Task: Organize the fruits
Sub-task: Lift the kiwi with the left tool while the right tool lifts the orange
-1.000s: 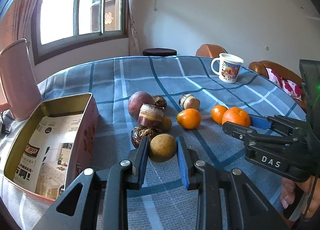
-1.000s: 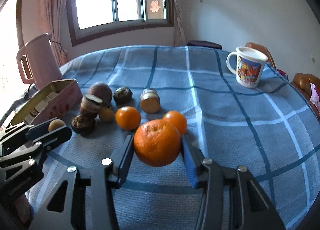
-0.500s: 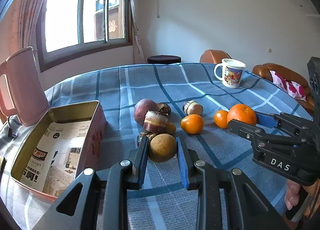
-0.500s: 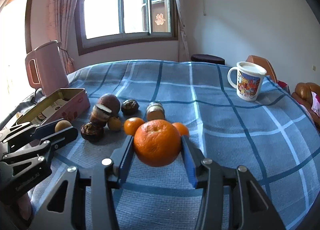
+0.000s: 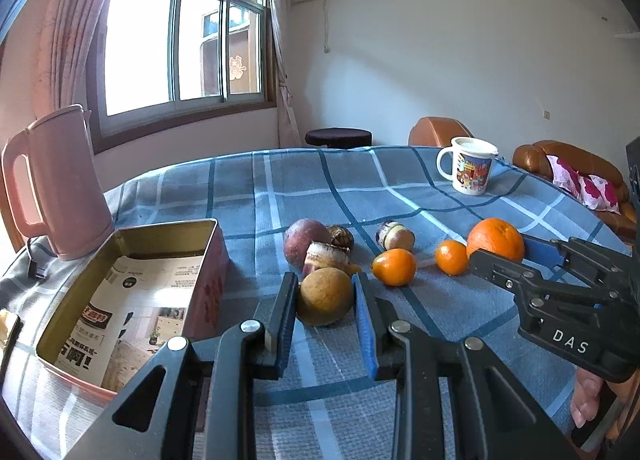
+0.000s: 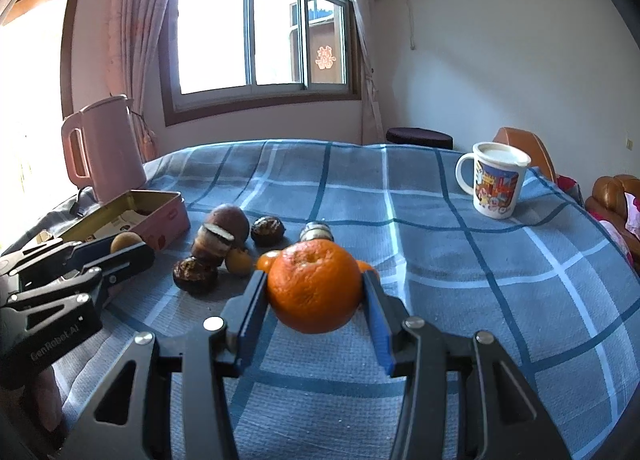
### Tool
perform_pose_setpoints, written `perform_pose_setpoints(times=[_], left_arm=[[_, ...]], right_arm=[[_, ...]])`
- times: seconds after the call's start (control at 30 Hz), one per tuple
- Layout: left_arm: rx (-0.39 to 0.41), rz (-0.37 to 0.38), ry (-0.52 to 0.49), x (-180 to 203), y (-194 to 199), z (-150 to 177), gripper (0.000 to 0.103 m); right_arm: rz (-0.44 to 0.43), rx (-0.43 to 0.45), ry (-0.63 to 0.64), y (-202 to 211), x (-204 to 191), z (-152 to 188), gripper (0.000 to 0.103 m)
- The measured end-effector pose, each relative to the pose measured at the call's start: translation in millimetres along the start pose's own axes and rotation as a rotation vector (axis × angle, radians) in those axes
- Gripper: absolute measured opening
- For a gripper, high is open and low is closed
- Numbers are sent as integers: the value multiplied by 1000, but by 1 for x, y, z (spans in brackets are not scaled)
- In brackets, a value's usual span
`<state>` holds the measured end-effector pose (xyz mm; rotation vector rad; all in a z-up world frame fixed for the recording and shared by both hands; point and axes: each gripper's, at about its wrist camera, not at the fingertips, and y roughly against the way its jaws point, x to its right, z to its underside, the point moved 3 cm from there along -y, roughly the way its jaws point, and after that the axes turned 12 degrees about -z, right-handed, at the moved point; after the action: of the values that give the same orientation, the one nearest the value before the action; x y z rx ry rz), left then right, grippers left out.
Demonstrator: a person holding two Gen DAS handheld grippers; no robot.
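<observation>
**Both grippers loaded, fruit lifted for transfer**

Left gripper [image 5: 325, 296]: jaws narrowed onto a round brownish-yellow fruit [image 5: 325, 295], pads on both flanks. Right gripper [image 6: 314, 290]: jaws set wider, clamped on the large round orange [image 6: 313, 285]. Both held above the blue plaid tablecloth [image 6: 460, 280], probably to carry to the open gold-lined pink tin box [image 5: 120, 292] near the tabletop's left edge. Two small tangerines [image 5: 394, 266] and dark fruits lie mid-table, apart from the box

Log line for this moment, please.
left gripper: shut on round yellow-brown fruit | right gripper: shut on large orange | open pink tin box: no fruit
</observation>
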<state>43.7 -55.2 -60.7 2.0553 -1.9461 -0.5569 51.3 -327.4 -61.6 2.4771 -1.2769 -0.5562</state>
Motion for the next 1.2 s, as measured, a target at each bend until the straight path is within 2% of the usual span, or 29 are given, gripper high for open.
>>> perform_pose_setpoints(times=[0.63,0.9,1.2], left_arm=[[47,-34,7,-5,9,-7,29],[83,-80,3,-10,13,-11,29],[92,-129,7,-21,11,-12,29]], right_arm=[[-13,62,23,12,-3,-1,49],[-9,99,54,18,-9,-2,49],[-6,97,79,18,-13,-2,49]])
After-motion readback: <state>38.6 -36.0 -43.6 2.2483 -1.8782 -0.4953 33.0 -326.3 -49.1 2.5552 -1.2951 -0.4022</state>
